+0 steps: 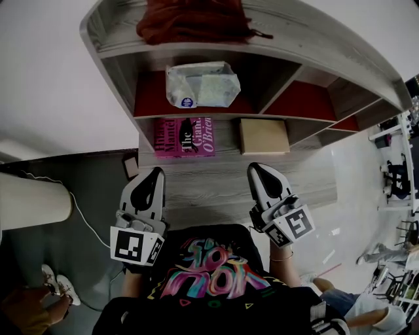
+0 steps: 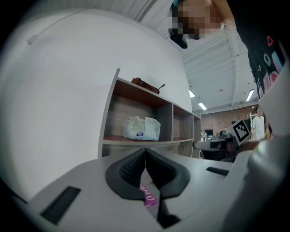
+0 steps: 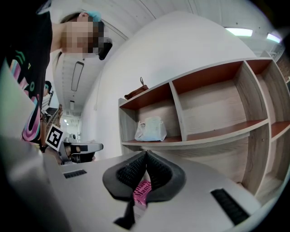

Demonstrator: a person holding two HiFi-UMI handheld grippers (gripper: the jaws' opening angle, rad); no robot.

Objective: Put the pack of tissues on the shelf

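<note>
The pack of tissues (image 1: 201, 85), white and crinkled with a small blue label, lies in the left compartment of the wooden shelf (image 1: 196, 115). It also shows in the left gripper view (image 2: 142, 128) and the right gripper view (image 3: 151, 129), well ahead of both grippers. My left gripper (image 1: 152, 173) and right gripper (image 1: 258, 171) hover side by side over the lower wooden ledge, apart from the pack. In each gripper's own view, left gripper (image 2: 145, 150) and right gripper (image 3: 146, 154), the jaws meet at the tips with nothing between them.
A pink book (image 1: 184, 137) and a tan flat box (image 1: 263, 136) lie on the ledge below the compartments. A dark red bag (image 1: 193, 19) sits on the shelf top. The right compartments (image 1: 308, 101) hold nothing. A white cylinder (image 1: 33, 199) stands at the left.
</note>
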